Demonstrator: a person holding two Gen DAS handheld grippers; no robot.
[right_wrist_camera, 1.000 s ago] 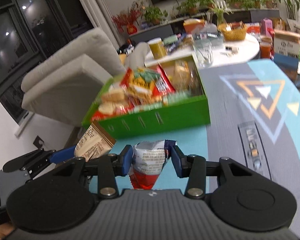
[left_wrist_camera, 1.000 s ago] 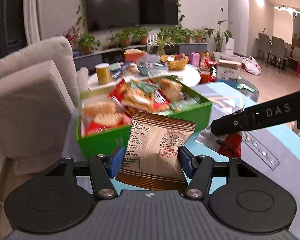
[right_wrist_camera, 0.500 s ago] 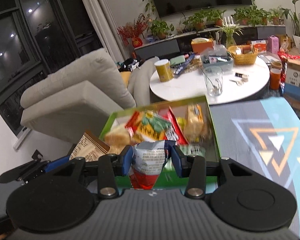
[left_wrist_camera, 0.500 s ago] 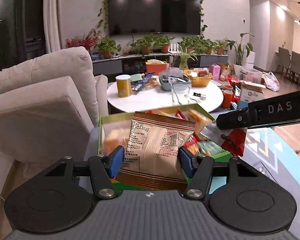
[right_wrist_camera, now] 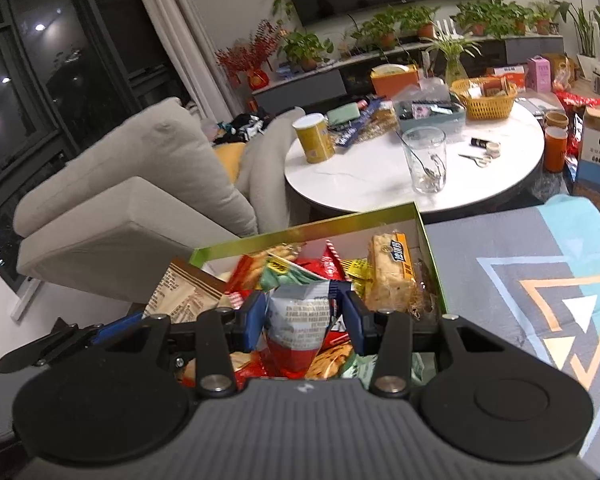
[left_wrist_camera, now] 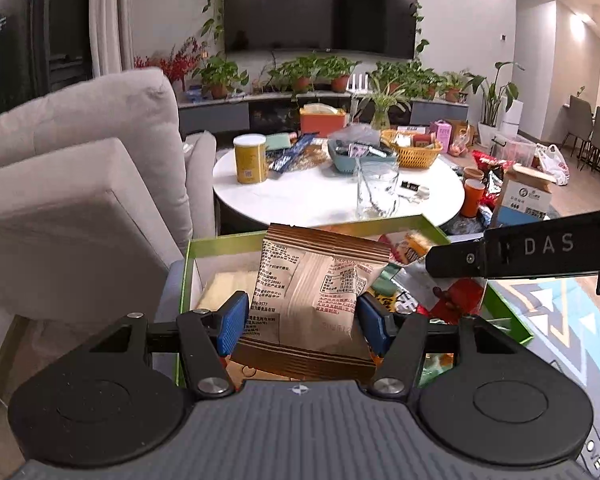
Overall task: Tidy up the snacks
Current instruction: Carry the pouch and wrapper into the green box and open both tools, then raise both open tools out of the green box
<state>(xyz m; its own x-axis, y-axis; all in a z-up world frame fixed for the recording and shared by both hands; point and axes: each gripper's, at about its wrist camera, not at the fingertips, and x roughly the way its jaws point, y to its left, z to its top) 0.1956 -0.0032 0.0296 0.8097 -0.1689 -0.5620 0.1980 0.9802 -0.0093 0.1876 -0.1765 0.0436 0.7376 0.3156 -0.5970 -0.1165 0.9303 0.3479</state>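
My left gripper (left_wrist_camera: 302,320) is shut on a beige and brown snack packet (left_wrist_camera: 320,292) and holds it over the left part of the green box (left_wrist_camera: 236,240). My right gripper (right_wrist_camera: 303,318) is shut on a red and silver snack bag (right_wrist_camera: 298,328) and holds it over the same green box (right_wrist_camera: 300,228), which is full of several snack packets. The brown packet (right_wrist_camera: 184,288) and the left gripper's arm show at the left of the right wrist view. The right gripper's black arm (left_wrist_camera: 532,246) and its red bag (left_wrist_camera: 456,292) show at the right of the left wrist view.
A beige sofa (left_wrist_camera: 80,184) stands left of the box. A round white table (right_wrist_camera: 420,168) behind it carries a glass, a yellow can and a basket. The box sits on a grey and blue patterned surface (right_wrist_camera: 540,272). A cardboard box (left_wrist_camera: 524,196) stands at right.
Both grippers have moved forward with their packets, from in front of the green box to above it. Both have stayed shut on their packets.
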